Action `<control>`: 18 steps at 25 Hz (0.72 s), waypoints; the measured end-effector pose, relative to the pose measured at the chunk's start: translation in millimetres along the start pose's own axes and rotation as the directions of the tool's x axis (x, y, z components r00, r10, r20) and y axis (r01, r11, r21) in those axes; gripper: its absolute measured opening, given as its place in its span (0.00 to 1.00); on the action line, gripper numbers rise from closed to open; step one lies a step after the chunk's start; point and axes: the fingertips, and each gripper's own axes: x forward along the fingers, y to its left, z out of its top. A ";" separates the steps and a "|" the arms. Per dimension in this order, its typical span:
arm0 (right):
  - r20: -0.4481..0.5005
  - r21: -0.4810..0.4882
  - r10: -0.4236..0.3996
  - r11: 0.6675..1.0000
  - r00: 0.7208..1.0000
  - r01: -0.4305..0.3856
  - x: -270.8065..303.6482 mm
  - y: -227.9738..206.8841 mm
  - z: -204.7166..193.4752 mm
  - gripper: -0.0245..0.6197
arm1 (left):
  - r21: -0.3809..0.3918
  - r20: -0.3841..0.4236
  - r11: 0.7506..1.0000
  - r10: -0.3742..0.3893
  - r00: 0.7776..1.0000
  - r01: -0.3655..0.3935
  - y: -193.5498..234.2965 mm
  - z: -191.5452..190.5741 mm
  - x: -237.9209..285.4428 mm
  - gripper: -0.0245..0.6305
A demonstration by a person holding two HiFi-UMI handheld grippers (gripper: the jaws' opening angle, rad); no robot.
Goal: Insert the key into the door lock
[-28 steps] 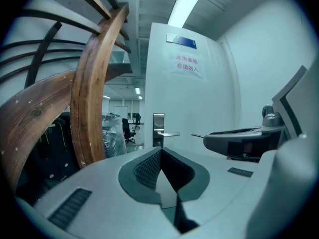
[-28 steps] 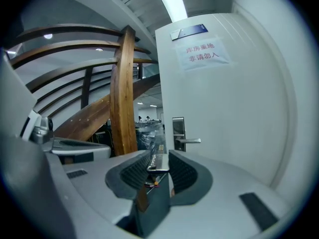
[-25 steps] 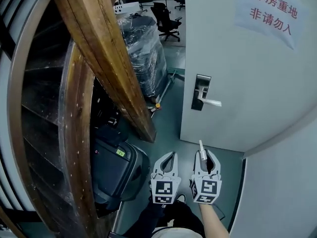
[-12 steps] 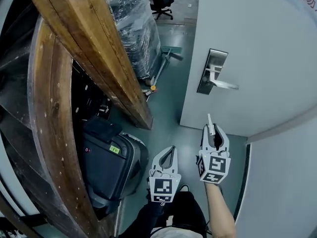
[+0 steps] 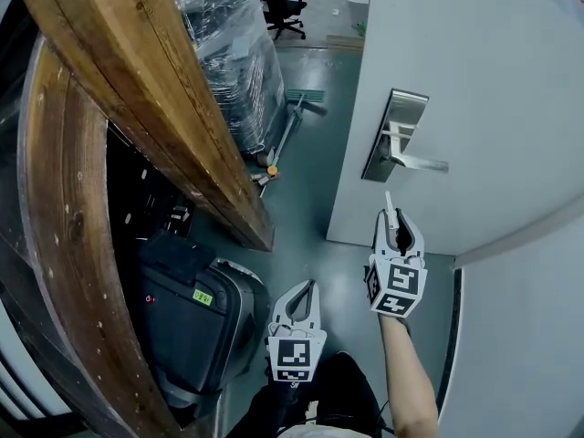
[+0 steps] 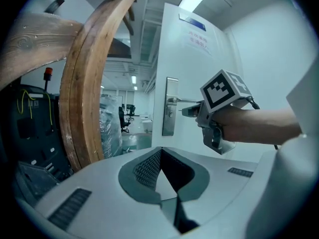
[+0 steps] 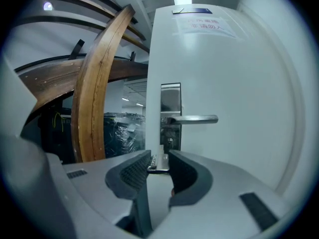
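Note:
A white door (image 5: 484, 89) stands ajar at the right, carrying a steel lock plate (image 5: 394, 135) and a lever handle (image 5: 418, 162). My right gripper (image 5: 395, 229) is shut on a small silver key (image 5: 390, 206), whose tip points up at the plate from just below the handle. In the right gripper view the key (image 7: 158, 162) sits between the pads, a short way from the keyhole (image 7: 169, 143) under the handle (image 7: 192, 119). My left gripper (image 5: 299, 301) hangs lower and to the left, shut and empty. The left gripper view shows the right gripper (image 6: 194, 111) near the lock plate (image 6: 172, 106).
A thick curved wooden beam (image 5: 155, 99) fills the left side. Below it lies a black case (image 5: 196, 313). A plastic-wrapped stack (image 5: 228, 62), a broom (image 5: 285, 140) and an office chair (image 5: 278, 3) stand beyond the door's edge. A pale wall (image 5: 520, 336) closes the right.
My right gripper has risen and moved forward with the key, from low beside the left gripper up towards the lock. The left gripper stayed low.

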 end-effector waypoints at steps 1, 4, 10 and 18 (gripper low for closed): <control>0.003 0.002 -0.003 1.000 1.000 0.003 6.8 -1.6 0.5 0.22 | -0.006 -0.003 1.000 -0.002 1.000 0.002 1.3 -2.5 3.2 0.04; 0.007 0.004 -0.012 1.000 1.000 0.012 25.3 -6.3 1.9 0.22 | -0.015 -0.019 1.000 -0.004 1.000 0.004 6.2 -11.7 9.6 0.04; -0.005 -0.009 -0.039 0.999 0.999 0.039 56.3 -14.4 3.9 0.22 | -0.017 -0.038 1.000 0.005 0.999 -0.005 18.8 -22.2 17.3 0.04; -0.024 -0.020 -0.066 0.998 0.998 0.066 79.4 -16.5 0.0 0.22 | -0.026 -0.051 0.999 0.019 0.999 -0.020 26.7 -32.0 20.2 0.04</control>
